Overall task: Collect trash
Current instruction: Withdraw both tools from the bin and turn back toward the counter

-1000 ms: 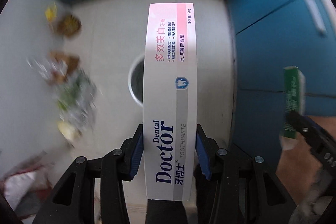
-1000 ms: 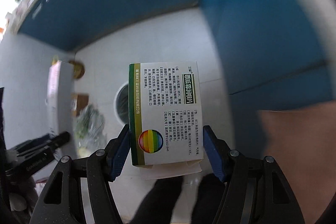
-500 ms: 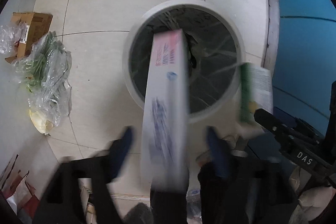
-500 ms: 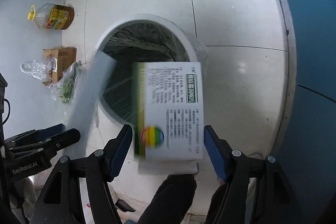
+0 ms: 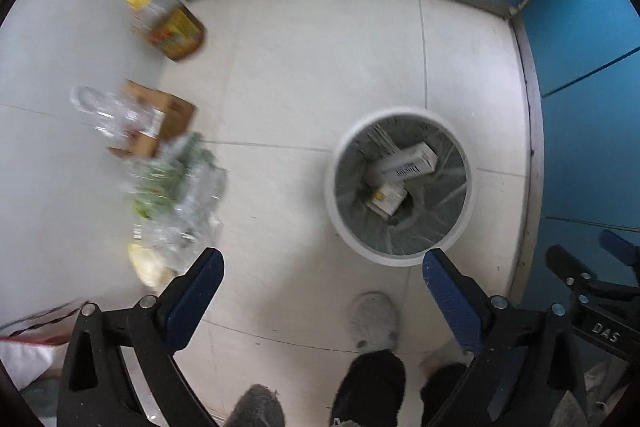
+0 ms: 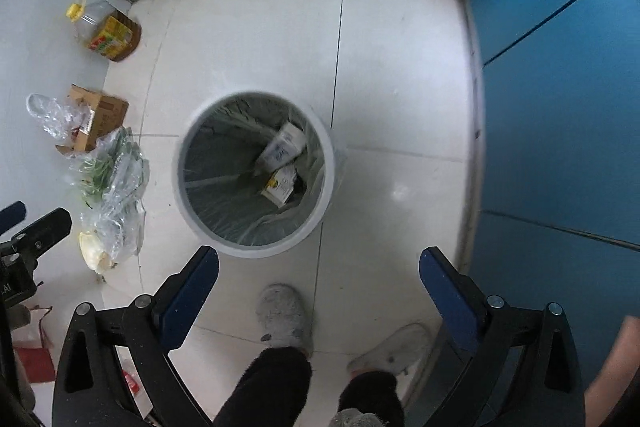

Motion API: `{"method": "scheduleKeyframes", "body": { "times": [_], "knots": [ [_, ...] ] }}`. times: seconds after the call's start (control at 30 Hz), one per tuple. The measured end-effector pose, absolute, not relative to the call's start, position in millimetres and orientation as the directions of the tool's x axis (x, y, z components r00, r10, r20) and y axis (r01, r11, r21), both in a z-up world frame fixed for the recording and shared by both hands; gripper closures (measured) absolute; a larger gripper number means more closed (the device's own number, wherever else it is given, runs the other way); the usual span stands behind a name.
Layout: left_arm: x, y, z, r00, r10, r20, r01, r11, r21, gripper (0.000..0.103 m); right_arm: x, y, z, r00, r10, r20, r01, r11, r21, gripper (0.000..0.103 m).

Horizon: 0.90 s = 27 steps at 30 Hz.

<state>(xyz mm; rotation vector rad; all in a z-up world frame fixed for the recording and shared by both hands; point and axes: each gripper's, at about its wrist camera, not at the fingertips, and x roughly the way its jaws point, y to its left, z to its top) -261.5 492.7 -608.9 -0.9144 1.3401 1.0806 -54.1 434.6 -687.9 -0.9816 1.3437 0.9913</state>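
A round white trash bin [image 5: 332,195] with a grey liner stands on the tiled floor; it also shows in the right wrist view [image 6: 326,183]. Inside lie the toothpaste box [image 5: 404,163] [image 6: 282,147] and the small medicine box [image 5: 386,201] [image 6: 280,187] below it. My left gripper [image 5: 322,267] is open and empty, high above the floor just left of the bin. My right gripper [image 6: 320,263] is open and empty, above the bin's near side.
Along the left wall lie an oil bottle [image 6: 108,31], a cardboard box [image 6: 96,119] and clear plastic bags with greens [image 6: 108,179]. Blue cabinets [image 6: 560,107] close the back and right. The person's feet in grey shoes [image 6: 284,315] stand near the bin.
Both grippers have opened and dropped their boxes; the toothpaste box and the medicine box now lie in the bin. Both cameras have pulled back higher above the bin.
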Motion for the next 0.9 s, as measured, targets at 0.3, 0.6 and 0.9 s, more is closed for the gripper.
{"method": "scheduleKeyframes", "body": {
  "times": [0.3, 0.6, 0.9],
  "knots": [
    [-261, 452, -458, -0.002, 0.175, -0.985, -0.963, 0.266, 0.049, 0.002, -70, 397, -503, 0.032, 0.154, -0.988, -0.963, 0.27, 0.01, 0.001],
    [-258, 408, -319, 0.067, 0.282, -0.957, -0.953, 0.301, 0.022, 0.002, -63, 342, -341, 0.063, 0.256, -0.965, -0.955, 0.298, 0.017, 0.001],
    [-256, 379, -234, 0.134, 0.329, -0.935, -0.948, 0.316, -0.024, 0.002, -54, 310, -228, 0.048, 0.375, -0.926, -0.947, 0.311, 0.077, 0.001]
  ]
}}
